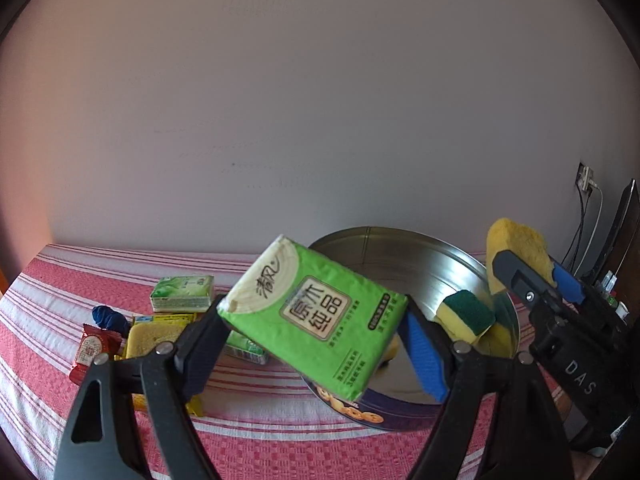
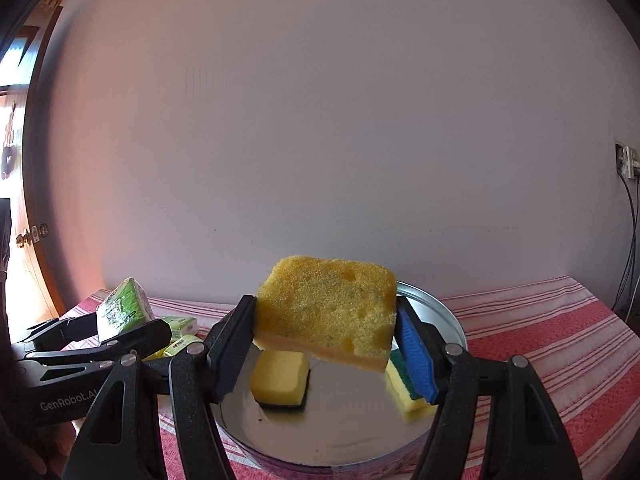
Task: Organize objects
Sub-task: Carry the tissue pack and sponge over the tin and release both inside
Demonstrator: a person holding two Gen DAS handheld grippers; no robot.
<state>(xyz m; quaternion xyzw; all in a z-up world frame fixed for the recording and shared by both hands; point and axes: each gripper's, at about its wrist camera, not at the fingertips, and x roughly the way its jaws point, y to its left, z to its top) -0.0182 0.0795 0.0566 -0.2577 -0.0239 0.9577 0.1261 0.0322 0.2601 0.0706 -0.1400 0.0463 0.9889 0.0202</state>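
**Against the plain wall, both grippers loaded over the tin**

A bare pale wall backs your worktop [image 1: 260, 440], which is covered in a red-and-white striped cloth. The round metal tin [image 2: 448, 316] sits on it and already holds two yellow-and-green sponges: one lying flat [image 2: 280, 378] and one propped at the right wall [image 2: 404, 388].

Your right gripper [image 2: 325, 344] has its fingers clamped on a large yellow sponge [image 2: 326, 312], carried in the air above the tin. Your left gripper [image 1: 316, 334] has its fingers clamped on a green tissue pack [image 1: 308, 312], tilted and held above the tin's near left rim.

So the sorting looks roughly midway: two items are in and two are in hand, not yet released. Left on the cloth to the left of the tin are a small green tissue pack [image 1: 182, 294], another one [image 1: 246, 350] half hidden behind the held pack, a packaged yellow sponge [image 1: 156, 336], a red candy wrapper [image 1: 94, 350] and a dark blue item [image 1: 108, 318] too small to identify.
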